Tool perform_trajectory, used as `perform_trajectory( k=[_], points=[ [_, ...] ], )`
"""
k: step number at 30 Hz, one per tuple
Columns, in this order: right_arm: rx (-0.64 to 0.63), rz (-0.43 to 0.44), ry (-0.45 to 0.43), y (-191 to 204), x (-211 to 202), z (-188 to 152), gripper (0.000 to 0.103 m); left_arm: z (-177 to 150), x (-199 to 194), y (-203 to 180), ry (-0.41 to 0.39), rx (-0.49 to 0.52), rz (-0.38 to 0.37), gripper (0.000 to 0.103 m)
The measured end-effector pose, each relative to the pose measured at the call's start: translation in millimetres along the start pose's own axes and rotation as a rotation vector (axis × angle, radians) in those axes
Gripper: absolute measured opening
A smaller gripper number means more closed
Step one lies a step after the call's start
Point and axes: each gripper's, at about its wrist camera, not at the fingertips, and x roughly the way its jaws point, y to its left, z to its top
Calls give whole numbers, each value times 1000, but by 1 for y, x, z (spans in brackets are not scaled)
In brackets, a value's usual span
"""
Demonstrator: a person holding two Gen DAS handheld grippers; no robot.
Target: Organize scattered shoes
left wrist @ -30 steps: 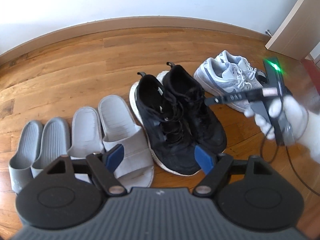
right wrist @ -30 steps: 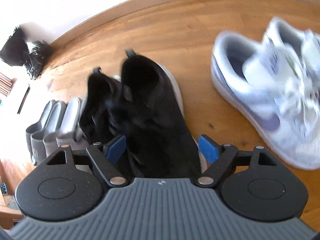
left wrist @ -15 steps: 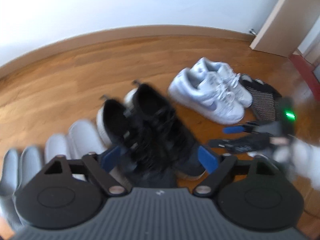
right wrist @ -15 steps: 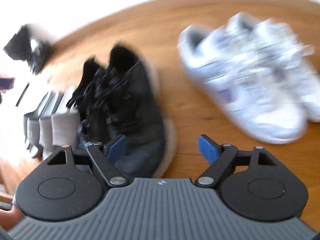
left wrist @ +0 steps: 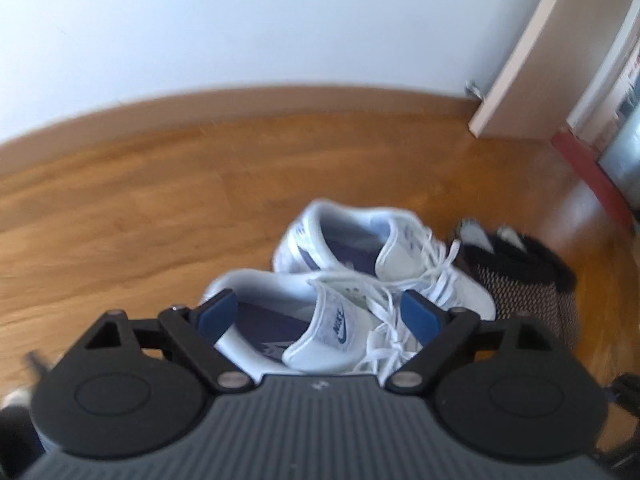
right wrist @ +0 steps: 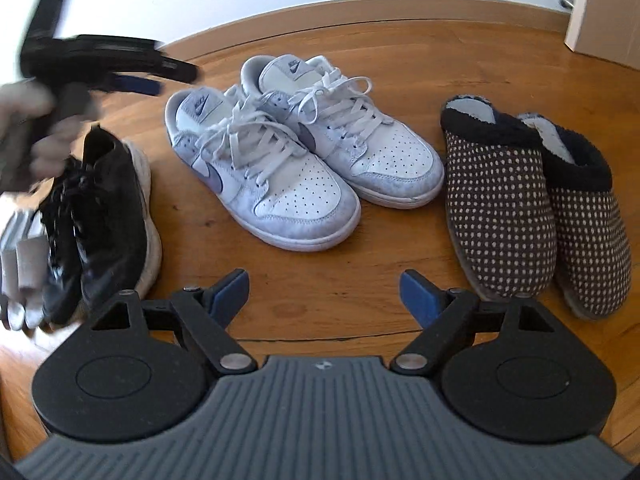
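Step judged: white leather lace-up sneakers [right wrist: 280,160] being addressed; pair set side by side on wooden plank floor [right wrist: 400,60], between black sneakers [right wrist: 104,216] and slippers.

Left gripper [left wrist: 320,312] poised over nearer white sneaker's collar, jaws closing, pads not yet pressing. Right gripper [right wrist: 324,288] held apart over bare floor, nothing between jaws.

Next move judged: left lowered, collar clamped squarely, laces avoided.

Count: white sneakers two; brown dotted fleece-lined slippers [right wrist: 532,208] two; black sneakers two; grey slides [right wrist: 24,264] partly seen, number unclear.

Left tool [left wrist: 320,316] closing; right tool [right wrist: 324,286] agape.
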Motion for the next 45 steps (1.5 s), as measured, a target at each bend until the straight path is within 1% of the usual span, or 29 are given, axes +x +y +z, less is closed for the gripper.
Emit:
perform_trajectory(
  k=[1, 2, 3, 4, 5, 7, 8, 10, 12, 13, 14, 16, 17, 18, 20, 21, 22, 24, 26, 27, 28, 30, 32, 33, 35, 36, 41, 43, 45],
  points=[
    [-8, -6, 5, 0, 3, 1, 84, -2, 4, 1, 12, 2, -29, 49],
    [-12, -11, 9, 0, 5, 2, 84, -5, 7, 1, 24, 4, -58, 31],
    [-10, -14, 10, -2, 4, 2, 84, -7, 10, 2, 34, 8, -85, 30],
    [-11, -15, 9, -3, 4, 3, 84, -7, 8, -2, 26, 32, -86, 23],
    [-16, -15, 6, -3, 5, 4, 84, -8, 5, -4, 18, 56, -88, 21],
    [-39, -10, -2, 0, 5, 6, 84, -9, -9, -7, 13, 83, -140, 10],
    [-61, 1, -9, 2, 6, 8, 84, -12, -18, -9, 26, 104, -172, 9],
    [-101, 22, -21, 7, 10, 12, 86, -16, -27, -13, 32, 154, -186, 7],
    [-176, 56, -42, 17, 16, 18, 87, -24, -40, -13, 49, 216, -230, 6],
    [-221, 77, -56, 23, 18, 22, 90, -27, -43, -11, 59, 236, -257, 6],
    [-272, 101, -70, 30, 21, 26, 95, -29, -46, -9, 69, 256, -283, 6],
    [-414, 142, -104, 48, 29, 33, 102, -32, -47, 1, 93, 258, -311, 7],
    [-482, 152, -116, 56, 33, 37, 102, -31, -46, 6, 107, 244, -316, 7],
    [-537, 150, -119, 62, 39, 39, 102, -30, -43, 9, 120, 222, -300, 9],
    [-702, 150, -108, 80, 61, 50, 102, -28, -44, 16, 126, 181, -259, 19],
    [-774, 150, -95, 88, 72, 56, 102, -28, -47, 18, 119, 163, -235, 36],
    [-812, 150, -79, 92, 81, 60, 102, -27, -50, 21, 112, 145, -211, 55],
    [-903, 158, -27, 103, 107, 74, 102, -31, -70, 25, 58, 131, -184, 67],
    [-959, 150, 5, 112, 128, 85, 102, -35, -87, 27, 16, 116, -168, 70],
    [-978, 156, 25, 115, 137, 89, 103, -36, -90, 30, 7, 102, -157, 74],
    [-985, 184, 63, 118, 145, 93, 102, -37, -93, 32, -2, 88, -145, 76],
    [-1004, 247, 168, 126, 167, 99, 102, -45, -103, 38, -3, 47, -105, 76],
    [-1028, 230, 190, 134, 176, 95, 103, -48, -105, 43, 2, 31, -93, 76],
    [-1003, 214, 198, 138, 180, 94, 103, -50, -105, 45, 5, 23, -87, 76],
    [-897, 195, 208, 140, 180, 98, 98, -52, -109, 51, 6, 10, -64, 76],
    [-816, 191, 214, 140, 178, 100, 97, -52, -111, 54, 5, 5, -48, 76],
    [-463, 170, 258, 143, 174, 107, 94, -49, -128, 64, -33, -13, -32, 76],
    [-370, 142, 285, 159, 174, 103, 95, -49, -131, 67, -45, -24, -29, 76],
    [-321, 73, 307, 178, 175, 96, 95, -48, -135, 70, -52, -35, -9, 76]
  ],
)
